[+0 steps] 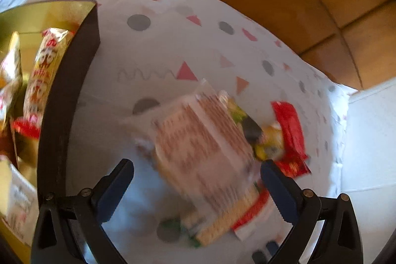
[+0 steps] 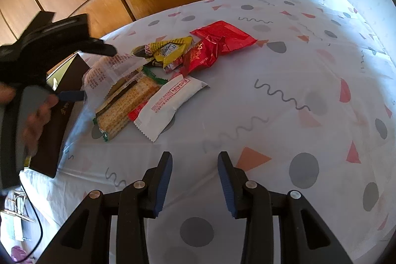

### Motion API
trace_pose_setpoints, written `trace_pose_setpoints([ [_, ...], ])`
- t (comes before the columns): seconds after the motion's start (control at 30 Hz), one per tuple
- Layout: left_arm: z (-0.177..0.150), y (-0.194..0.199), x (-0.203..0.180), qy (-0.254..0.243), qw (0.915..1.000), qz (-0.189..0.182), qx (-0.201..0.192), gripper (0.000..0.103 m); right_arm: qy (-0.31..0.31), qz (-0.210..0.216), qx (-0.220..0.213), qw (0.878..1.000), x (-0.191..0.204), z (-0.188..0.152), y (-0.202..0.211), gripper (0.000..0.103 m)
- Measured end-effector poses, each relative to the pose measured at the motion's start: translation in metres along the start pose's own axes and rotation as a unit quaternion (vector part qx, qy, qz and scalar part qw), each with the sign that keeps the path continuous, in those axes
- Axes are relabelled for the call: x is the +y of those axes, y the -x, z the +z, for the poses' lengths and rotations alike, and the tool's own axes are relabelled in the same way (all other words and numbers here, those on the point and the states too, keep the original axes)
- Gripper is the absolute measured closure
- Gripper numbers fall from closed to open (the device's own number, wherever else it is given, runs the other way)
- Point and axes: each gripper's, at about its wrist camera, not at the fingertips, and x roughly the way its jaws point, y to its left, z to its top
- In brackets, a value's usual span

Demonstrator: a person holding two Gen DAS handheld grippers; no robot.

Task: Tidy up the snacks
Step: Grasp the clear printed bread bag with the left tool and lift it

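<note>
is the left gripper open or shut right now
Open. The left gripper has its jaws spread wide on either side of a blurred clear-wrapped snack pack, with gaps showing; no grip yet.

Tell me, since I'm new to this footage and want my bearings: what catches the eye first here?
The heap of snack packets on the patterned tablecloth stands out: red wrappers at the far end, a white packet nearest the right claw, which hangs open over bare cloth. The left claw is open around a blurred clear cracker bag, beside a dark box already holding snacks.

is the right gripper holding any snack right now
No, the right gripper is open, with only tablecloth between its fingers.
</note>
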Motion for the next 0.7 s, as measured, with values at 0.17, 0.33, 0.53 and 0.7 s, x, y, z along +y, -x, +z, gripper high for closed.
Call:
trace_pose_setpoints([
  [0.17, 0.018, -0.018, -0.011, -0.038, 0.9985, 0.036, 0.019, 0.000, 0.003, 0.008, -0.005, 1.000, -0.001, 0.000, 0.000, 0.063],
  [0.33, 0.019, -0.031, -0.018, -0.094, 0.9929, 0.065, 0.034, 0.003, 0.003, 0.015, -0.011, 1.000, -0.003, 0.000, 0.000, 0.063],
  [0.53, 0.008, -0.014, -0.023, -0.192, 0.9792, 0.065, 0.019, 0.029, 0.001, 0.015, -0.014, 1.000, -0.002, 0.001, -0.002, 0.063],
  [0.7, -0.019, 0.023, -0.017, -0.249, 0.9667, 0.053, -0.028, 0.029, 0.001, 0.016, -0.019, 1.000, -0.001, -0.001, -0.003, 0.063],
])
